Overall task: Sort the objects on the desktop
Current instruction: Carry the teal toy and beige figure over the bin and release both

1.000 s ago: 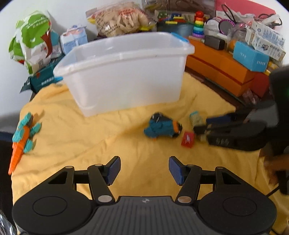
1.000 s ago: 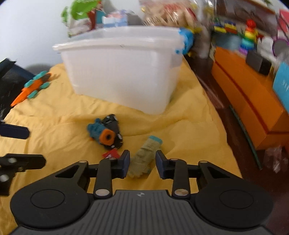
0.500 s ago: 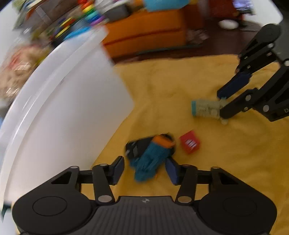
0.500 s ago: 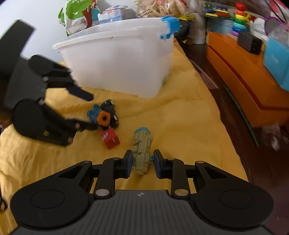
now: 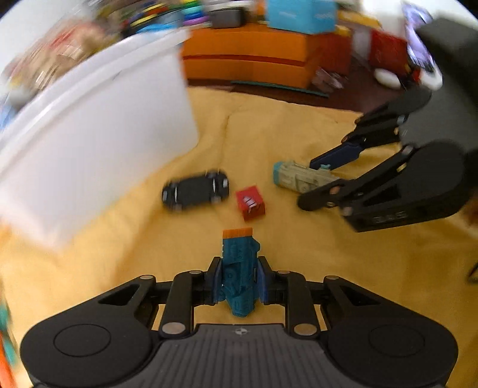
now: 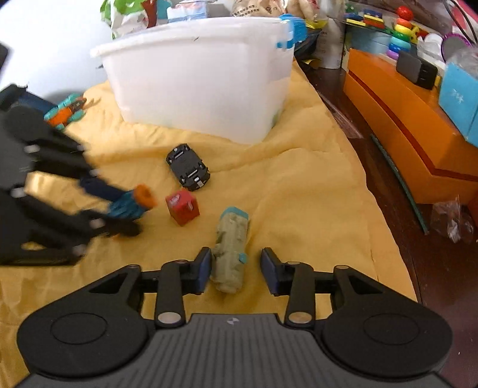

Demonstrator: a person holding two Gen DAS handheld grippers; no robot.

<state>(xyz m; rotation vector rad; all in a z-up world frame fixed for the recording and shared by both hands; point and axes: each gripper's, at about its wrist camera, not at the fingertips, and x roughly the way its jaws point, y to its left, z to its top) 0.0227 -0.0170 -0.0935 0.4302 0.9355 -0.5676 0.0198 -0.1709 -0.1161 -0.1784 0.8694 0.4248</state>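
Observation:
My left gripper (image 5: 239,280) is shut on a blue toy with an orange tip (image 5: 239,268) and holds it just above the yellow cloth; it also shows in the right wrist view (image 6: 131,204). My right gripper (image 6: 237,270) is open around the near end of a grey-green toy with teal ends (image 6: 230,247), which lies on the cloth; this toy also shows in the left wrist view (image 5: 301,177). A black toy car (image 6: 187,167) and a red cube (image 6: 182,206) lie between them. A white plastic bin (image 6: 203,86) stands behind.
An orange and teal toy (image 6: 64,110) lies at the cloth's far left. Orange boxes (image 6: 409,119) with clutter stand to the right, past the cloth's edge. Snack bags (image 6: 125,12) and stacked toys (image 6: 400,32) crowd the back.
My left gripper has closed on the blue toy and pulled it away from the black car. My right gripper has opened wider around the grey-green toy.

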